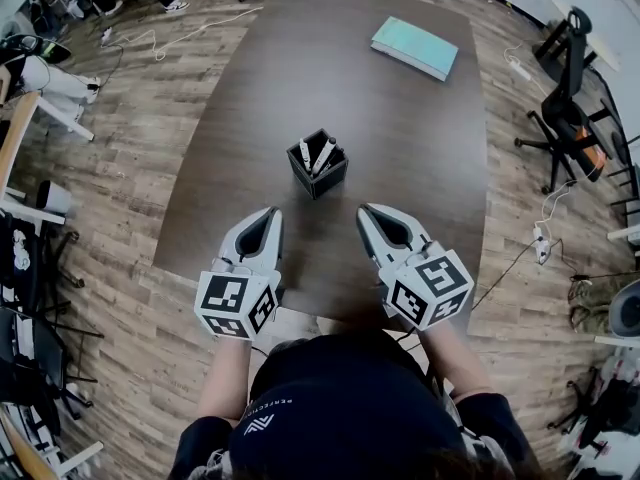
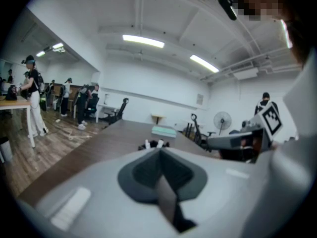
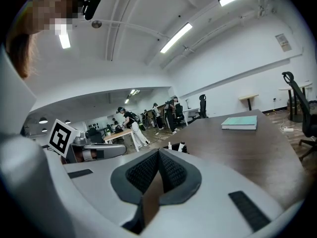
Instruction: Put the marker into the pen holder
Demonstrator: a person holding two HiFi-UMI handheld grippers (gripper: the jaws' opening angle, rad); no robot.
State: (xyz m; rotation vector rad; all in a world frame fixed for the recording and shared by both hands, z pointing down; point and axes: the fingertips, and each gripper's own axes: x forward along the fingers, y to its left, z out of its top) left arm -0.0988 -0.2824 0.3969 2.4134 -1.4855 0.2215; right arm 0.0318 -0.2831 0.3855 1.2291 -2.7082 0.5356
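Two white markers [image 1: 325, 154] stand tilted inside the black pen holder [image 1: 318, 176]; no loose marker shows on the desk [image 1: 420, 138] around it. Nearer the person than the pen holder, the left tongs [image 1: 270, 214] and right tongs [image 1: 364, 212] hover to either side of it, each pressed together on nothing. Beyond the pen holder lies a teal book [image 1: 415, 47]. A marker is likely light, stiff and smooth-barrelled, so it could slip or pivot. Pinching it across the barrel, above the holder's rim, looks safest.
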